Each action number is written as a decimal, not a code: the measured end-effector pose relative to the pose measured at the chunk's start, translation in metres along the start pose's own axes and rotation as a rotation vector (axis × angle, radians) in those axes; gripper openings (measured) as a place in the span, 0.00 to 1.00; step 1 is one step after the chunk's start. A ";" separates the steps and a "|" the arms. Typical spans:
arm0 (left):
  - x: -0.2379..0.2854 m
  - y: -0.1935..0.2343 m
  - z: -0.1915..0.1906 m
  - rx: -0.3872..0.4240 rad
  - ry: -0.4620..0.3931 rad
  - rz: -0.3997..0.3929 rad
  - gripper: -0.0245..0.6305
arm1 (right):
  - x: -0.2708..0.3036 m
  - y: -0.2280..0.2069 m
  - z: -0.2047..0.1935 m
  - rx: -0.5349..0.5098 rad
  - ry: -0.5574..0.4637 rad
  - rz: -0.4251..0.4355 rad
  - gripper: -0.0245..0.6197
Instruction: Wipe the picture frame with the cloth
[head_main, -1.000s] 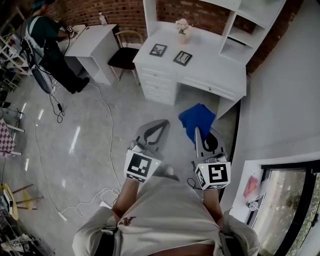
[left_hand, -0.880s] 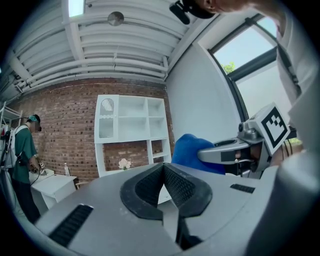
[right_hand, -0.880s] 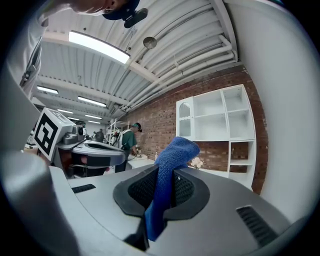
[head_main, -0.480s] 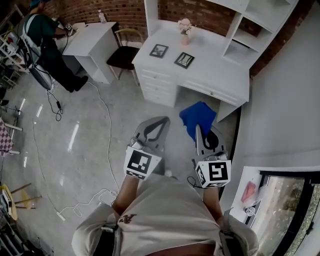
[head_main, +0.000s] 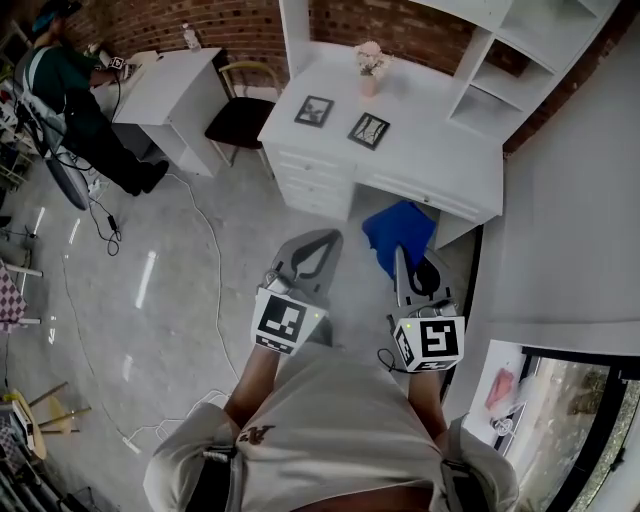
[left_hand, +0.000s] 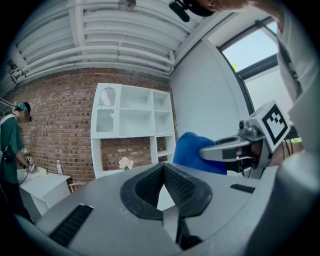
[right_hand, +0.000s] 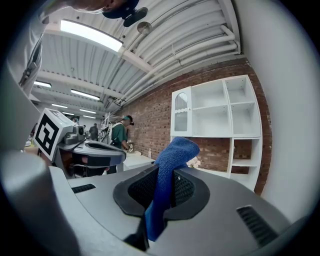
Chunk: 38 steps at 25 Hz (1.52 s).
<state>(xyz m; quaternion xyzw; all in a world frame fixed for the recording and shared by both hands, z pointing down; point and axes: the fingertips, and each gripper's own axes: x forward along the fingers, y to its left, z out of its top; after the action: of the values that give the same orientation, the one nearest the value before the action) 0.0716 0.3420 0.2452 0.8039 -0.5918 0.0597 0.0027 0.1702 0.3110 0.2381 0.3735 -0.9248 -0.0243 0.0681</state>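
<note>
Blue terry cloth (head_main: 400, 232) pinched in the right gripper (head_main: 398, 256), left gripper (head_main: 331, 238) closed on nothing, the two black picture frames (head_main: 314, 110) lie well ahead at the white desk's (head_main: 430, 160) left end, where a one-handed wipe could skid an unbraced frame off the edge.

Open floor (head_main: 190, 250) before desk (head_main: 440, 165), vase (head_main: 369, 72) and shelf unit (head_main: 520, 45) behind picture frames (head_main: 367, 131)

The head view looks steeply down over the left gripper (head_main: 328, 236) and right gripper (head_main: 399, 258) onto the white desk (head_main: 420, 150), whose shelf unit (left_hand: 132, 125) both gripper views face level.
</note>
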 end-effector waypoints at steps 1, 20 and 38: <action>0.005 0.005 -0.001 -0.001 0.000 -0.005 0.04 | 0.007 -0.002 -0.001 0.001 0.005 -0.004 0.08; 0.081 0.092 -0.020 -0.016 -0.006 -0.106 0.04 | 0.113 -0.021 -0.012 -0.001 0.060 -0.104 0.08; 0.165 0.121 -0.028 -0.017 0.006 -0.107 0.04 | 0.182 -0.079 -0.025 0.024 0.069 -0.088 0.08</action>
<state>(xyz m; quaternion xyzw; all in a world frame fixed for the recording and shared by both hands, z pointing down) 0.0025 0.1508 0.2814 0.8342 -0.5484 0.0568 0.0142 0.0988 0.1282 0.2752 0.4151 -0.9049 -0.0032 0.0941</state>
